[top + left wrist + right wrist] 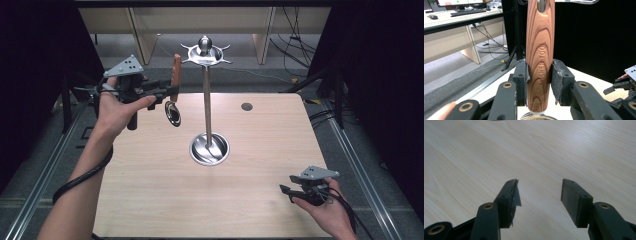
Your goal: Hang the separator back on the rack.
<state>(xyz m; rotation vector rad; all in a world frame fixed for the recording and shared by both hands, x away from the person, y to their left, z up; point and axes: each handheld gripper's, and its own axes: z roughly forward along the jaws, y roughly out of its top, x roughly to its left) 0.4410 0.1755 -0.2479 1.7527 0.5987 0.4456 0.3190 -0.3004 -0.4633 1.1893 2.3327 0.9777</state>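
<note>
We read "KITCHEN TOOL" on the wooden handle [540,57], letters engraved into the grain, running lengthwise along the handle, one line only, no other wording we can make out on anything else here

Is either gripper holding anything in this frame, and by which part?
The left gripper clamps a kitchen utensil by its wooden handle, upright. The right gripper is open over the table.
</note>
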